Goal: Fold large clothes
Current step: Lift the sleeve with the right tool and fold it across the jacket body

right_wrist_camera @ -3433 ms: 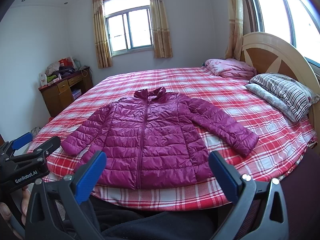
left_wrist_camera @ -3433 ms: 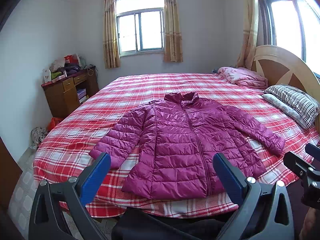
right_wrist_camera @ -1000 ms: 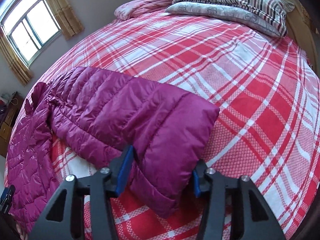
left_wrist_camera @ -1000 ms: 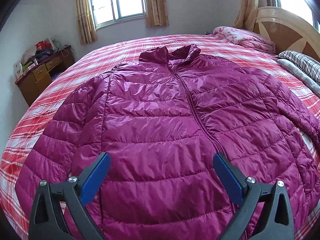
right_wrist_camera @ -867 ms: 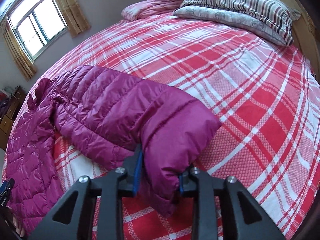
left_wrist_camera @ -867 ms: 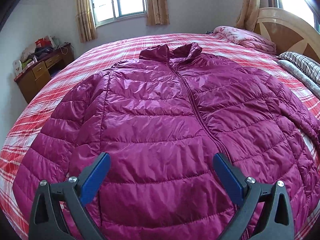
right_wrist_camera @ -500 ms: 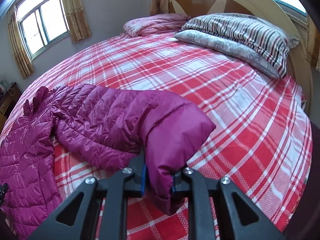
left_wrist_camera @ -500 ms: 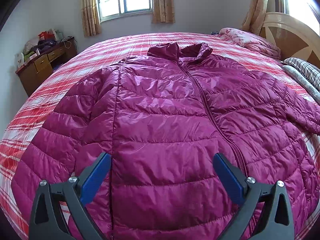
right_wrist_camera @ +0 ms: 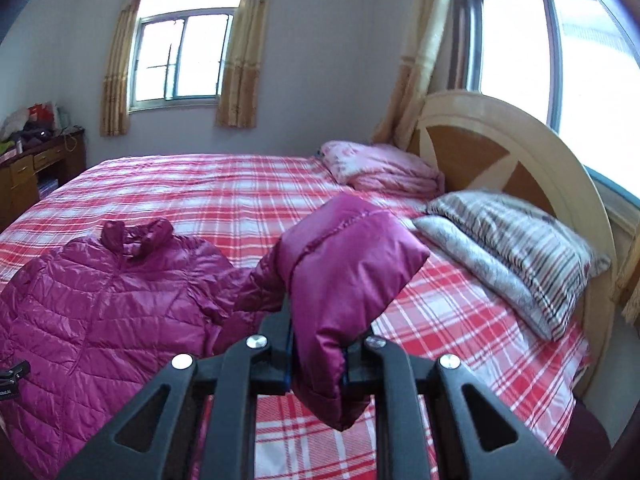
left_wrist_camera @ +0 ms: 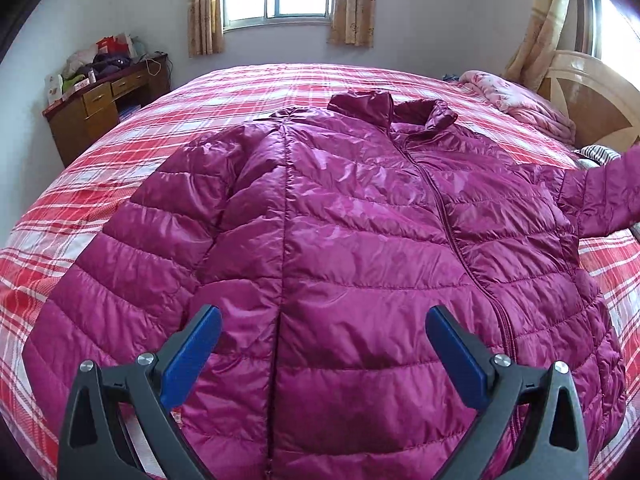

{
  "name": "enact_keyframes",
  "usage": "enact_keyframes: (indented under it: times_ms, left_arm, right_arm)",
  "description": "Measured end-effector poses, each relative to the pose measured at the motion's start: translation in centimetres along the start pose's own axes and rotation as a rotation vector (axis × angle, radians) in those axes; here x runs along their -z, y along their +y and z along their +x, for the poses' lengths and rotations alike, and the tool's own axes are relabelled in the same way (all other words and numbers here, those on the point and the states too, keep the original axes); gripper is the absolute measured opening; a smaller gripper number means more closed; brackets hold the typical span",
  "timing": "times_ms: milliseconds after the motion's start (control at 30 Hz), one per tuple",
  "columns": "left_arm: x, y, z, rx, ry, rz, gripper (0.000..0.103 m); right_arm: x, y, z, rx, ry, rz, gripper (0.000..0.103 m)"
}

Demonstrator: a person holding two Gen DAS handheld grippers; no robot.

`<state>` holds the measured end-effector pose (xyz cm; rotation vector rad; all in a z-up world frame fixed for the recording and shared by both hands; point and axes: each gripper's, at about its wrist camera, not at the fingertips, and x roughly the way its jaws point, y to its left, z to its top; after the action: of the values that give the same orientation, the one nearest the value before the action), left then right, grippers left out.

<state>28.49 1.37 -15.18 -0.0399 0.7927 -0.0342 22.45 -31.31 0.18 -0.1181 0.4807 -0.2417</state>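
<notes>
We have the jacket (left_wrist_camera: 360,248) spread front up on the bed (left_wrist_camera: 104,184), zip closed, collar toward the far window and hem toward us. Its long axis runs straight away from our left tongs (left_wrist_camera: 320,354), which hover over the lower front with their 2 blue pads wide apart and nothing between them.

Our right tongs (right_wrist_camera: 316,354) are pinched tight on the cuff end of the right sleeve (right_wrist_camera: 348,276); the fabric bulges out past the pads and the sleeve hangs clear of the bedspread, running back leftward to the shoulder. In the left wrist view that sleeve (left_wrist_camera: 604,200) stretches off toward the headboard (right_wrist_camera: 520,168) side, almost square to the zip line.

So the coming move, as we judge it, turns on 1 relation: the body lies to the left of the raised cuff, and the sleeve has to swing across that way to lie on the chest. The right hand is the nearer one and already has the cloth; the left is free to steady the hem.
</notes>
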Motion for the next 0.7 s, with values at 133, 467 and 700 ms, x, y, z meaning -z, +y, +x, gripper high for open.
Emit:
enact_keyframes:
  times_ms: [133,467,700]
  left_arm:
    - [0.0,0.8,-0.4,-0.004,-0.006,-0.008,0.102]
    - [-0.8,3.4,-1.5,-0.027,-0.031,-0.042,0.102]
    - [-2.0,5.9,-2.0,-0.079,-0.051,-0.078,0.102]
  right_arm:
    - [-2.0,4.8,-0.6,-0.073,-0.048,-0.095,0.018]
    - [-1.5,15.6,-0.2,-0.234,-0.076,-0.273,0.018]
    - [1.5,23.3,2.7,-0.370,0.013,-0.317,0.018]
